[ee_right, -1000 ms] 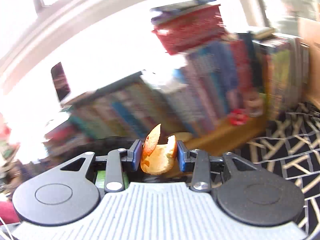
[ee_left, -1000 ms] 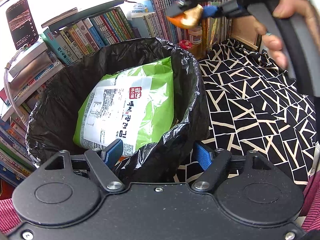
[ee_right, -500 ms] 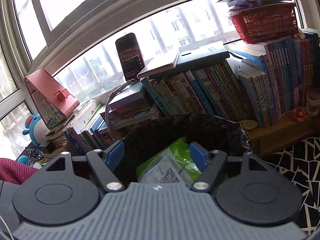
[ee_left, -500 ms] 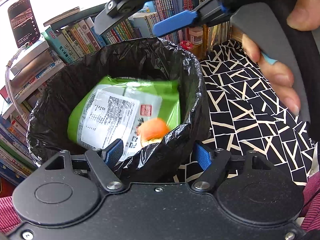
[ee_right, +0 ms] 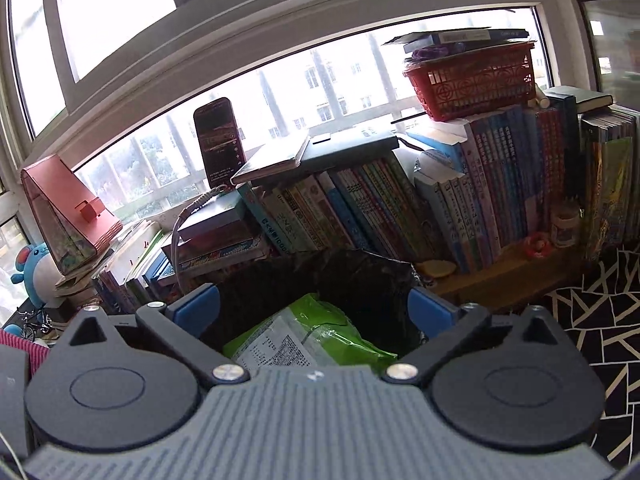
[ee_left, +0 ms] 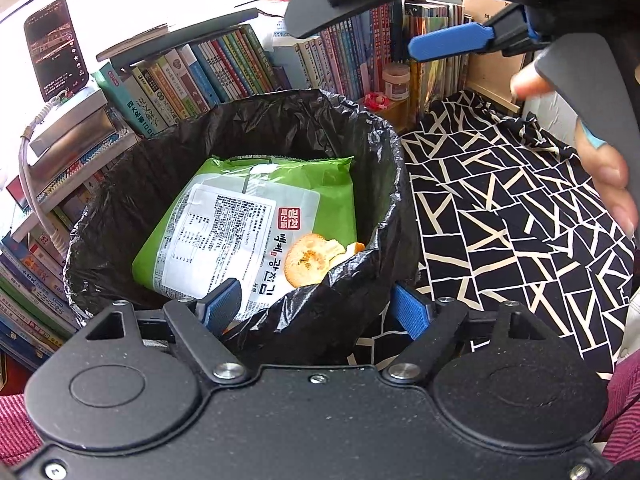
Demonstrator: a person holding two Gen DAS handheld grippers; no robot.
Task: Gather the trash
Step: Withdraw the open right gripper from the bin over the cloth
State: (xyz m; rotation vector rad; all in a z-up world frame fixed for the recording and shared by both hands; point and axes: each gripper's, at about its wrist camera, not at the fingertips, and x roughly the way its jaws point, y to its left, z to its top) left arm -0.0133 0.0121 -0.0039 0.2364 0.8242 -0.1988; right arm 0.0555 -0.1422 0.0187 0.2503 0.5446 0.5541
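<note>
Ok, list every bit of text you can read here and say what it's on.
"김천": red square label on the green packet in the bin.
Large Korean letters along the packet's white panel: only partly legible.
Fine print on that panel: too small.
"1000": spine of a tilted book; its other characters are unclear.
Other book spines and the phone screen: too blurred.

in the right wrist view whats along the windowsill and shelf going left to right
blue plush toy → red folded stand → phone → red basket → small white jar
</note>
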